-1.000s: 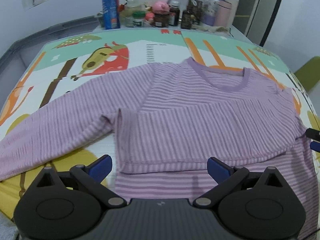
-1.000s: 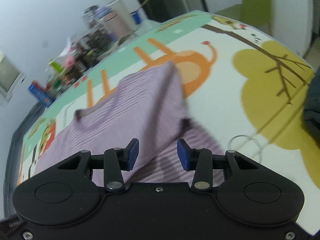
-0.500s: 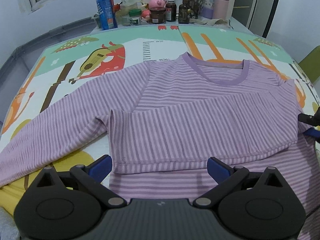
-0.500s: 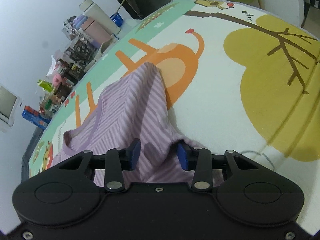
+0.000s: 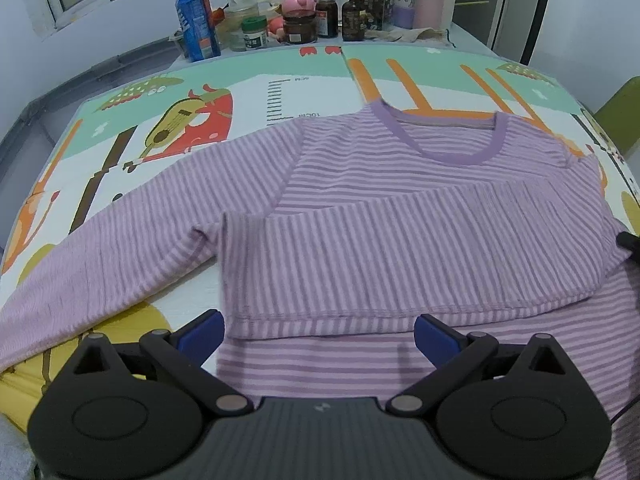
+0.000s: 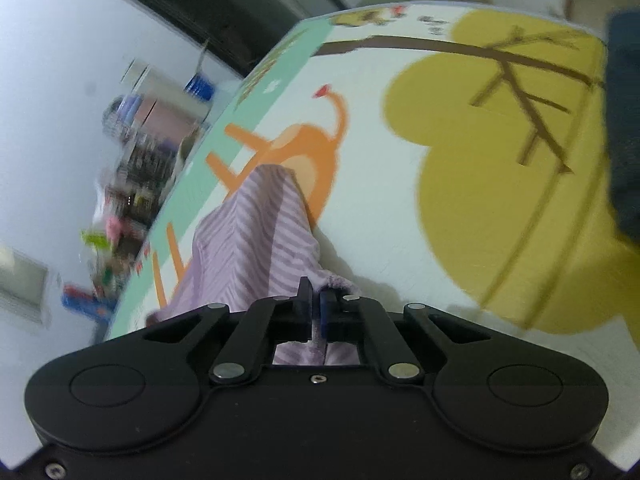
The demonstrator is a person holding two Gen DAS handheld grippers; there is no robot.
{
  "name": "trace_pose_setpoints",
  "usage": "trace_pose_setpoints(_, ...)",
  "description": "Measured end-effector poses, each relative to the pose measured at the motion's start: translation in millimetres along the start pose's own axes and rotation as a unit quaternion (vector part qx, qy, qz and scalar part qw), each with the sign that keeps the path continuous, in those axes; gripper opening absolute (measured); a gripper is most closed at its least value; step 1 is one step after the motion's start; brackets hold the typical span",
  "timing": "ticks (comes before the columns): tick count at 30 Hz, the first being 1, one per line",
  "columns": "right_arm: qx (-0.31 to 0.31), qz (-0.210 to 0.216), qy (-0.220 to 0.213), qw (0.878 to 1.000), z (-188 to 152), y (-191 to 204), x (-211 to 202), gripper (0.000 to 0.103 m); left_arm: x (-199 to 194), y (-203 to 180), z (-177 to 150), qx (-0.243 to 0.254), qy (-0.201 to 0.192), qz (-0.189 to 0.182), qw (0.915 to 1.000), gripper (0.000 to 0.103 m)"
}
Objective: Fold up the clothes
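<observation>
A purple striped long-sleeved shirt [image 5: 400, 208] lies on the play mat, collar at the far side. Its right sleeve is folded across the chest; its left sleeve [image 5: 104, 248] stretches out to the left. My left gripper [image 5: 318, 330] hovers open over the shirt's near part, blue pads wide apart, nothing between them. In the right wrist view my right gripper [image 6: 315, 306] is shut on a bunched fold of the shirt [image 6: 256, 232] at its right edge. The right gripper's tip shows at the right edge of the left wrist view [image 5: 628, 242].
Bottles, jars, a blue can [image 5: 196, 24] and a pink tumbler [image 5: 428, 4] crowd the far end beyond the play mat [image 5: 248, 92]. A dark blue cloth [image 6: 624, 120] lies at the mat's right edge. A green chair [image 5: 624, 112] stands to the right.
My right gripper went from open around the shirt's right edge to shut on it. The left gripper rose and pulled back a little, staying open.
</observation>
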State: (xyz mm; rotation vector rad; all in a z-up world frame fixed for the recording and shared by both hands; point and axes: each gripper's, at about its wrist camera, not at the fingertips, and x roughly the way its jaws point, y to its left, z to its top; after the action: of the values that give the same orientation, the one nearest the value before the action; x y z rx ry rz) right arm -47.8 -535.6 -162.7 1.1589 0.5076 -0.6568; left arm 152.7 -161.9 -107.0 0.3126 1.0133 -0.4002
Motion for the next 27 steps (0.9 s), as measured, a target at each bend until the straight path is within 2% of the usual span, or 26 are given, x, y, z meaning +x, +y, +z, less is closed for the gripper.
trace_pose_setpoints(3,0.052,0.019,0.005,0.998,6.1,-20.7,-2.5,0.003,3.0,-2.2,0.6,0.001,-0.003,0.005,1.0,0.103)
trace_pose_setpoints(8,0.047,0.044,0.016,0.998,11.7,-29.4,-5.9,0.003,13.1,-4.5,4.2,0.006,-0.012,0.011,0.9998,0.103)
trace_pose_setpoints(10,0.038,0.054,0.02,0.998,13.7,-27.3,-7.6,0.003,21.6,-2.7,8.9,-0.002,-0.012,0.0,0.9999,0.103)
trace_pose_setpoints(15,0.043,0.079,0.034,0.995,17.9,-27.3,-13.4,0.003,45.5,-2.3,22.4,-0.023,-0.001,0.004,0.9997,0.102)
trace_pose_setpoints(22,0.107,0.117,0.054,0.986,24.4,-46.4,-21.1,0.003,61.2,5.1,26.9,-0.058,0.026,0.027,0.9976,0.103)
trace_pose_setpoints(24,0.123,0.116,0.056,0.984,26.0,-53.2,-22.1,0.003,64.5,7.9,27.3,-0.071,0.033,0.031,0.9965,0.103)
trace_pose_setpoints(27,0.122,0.089,0.048,0.987,26.6,-56.8,-26.3,0.003,67.2,11.5,27.1,-0.082,0.037,0.033,0.9954,0.103)
